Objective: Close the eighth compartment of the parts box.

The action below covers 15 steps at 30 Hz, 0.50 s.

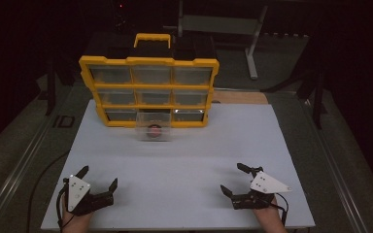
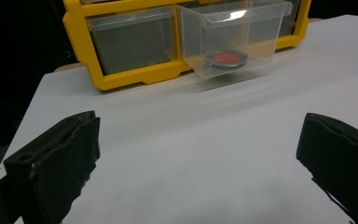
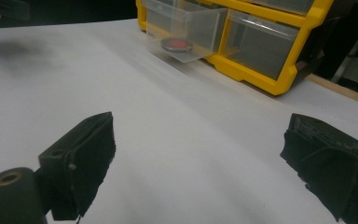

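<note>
Drawer (image 1: 153, 127), clear and pulled out from the yellow organizer (image 1: 149, 62), is sitting well ahead of both tools, holding a red disc (image 1: 153, 129). Left gripper (image 1: 98, 178) and right gripper (image 1: 229, 178) are resting spread wide, empty, about equally far.

A white sheet (image 1: 184, 165) covers the table (image 1: 311, 145), whose dark grey-green top shows along both sides (a strip of bare wood (image 1: 238, 97) peeks out at the sheet's far right edge). Beyond the table, on the floor, stands a pale metal frame (image 1: 223, 24) with a leg (image 1: 253, 48) slanting down. A dark post (image 1: 51, 82) rises at the left.
</note>
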{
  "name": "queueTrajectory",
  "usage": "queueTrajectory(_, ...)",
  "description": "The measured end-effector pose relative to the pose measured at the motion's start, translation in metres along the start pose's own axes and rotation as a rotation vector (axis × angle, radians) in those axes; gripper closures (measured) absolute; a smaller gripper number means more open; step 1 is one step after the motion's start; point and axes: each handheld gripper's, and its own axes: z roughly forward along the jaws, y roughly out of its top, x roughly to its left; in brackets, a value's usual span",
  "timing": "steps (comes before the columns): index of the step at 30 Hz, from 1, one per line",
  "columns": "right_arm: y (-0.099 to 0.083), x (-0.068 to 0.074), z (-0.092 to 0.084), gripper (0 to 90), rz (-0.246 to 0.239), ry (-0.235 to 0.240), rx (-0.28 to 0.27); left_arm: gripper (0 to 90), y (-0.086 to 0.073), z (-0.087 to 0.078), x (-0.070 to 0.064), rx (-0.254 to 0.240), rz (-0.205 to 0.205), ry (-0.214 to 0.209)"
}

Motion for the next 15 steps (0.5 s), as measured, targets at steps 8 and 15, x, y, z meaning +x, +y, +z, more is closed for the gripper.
queueTrajectory(8,0.0036,0.0007,-0.0033,8.8,0.0,-0.008,-0.006,0.0,0.0005,0.0006,-0.0007,0.002,0.001,-0.006)
queueTrajectory(15,0.0058,0.0004,-0.0058,8.8,0.001,-0.011,-0.009,0.0,0.0011,0.0004,-0.0012,0.0,-0.002,-0.012)
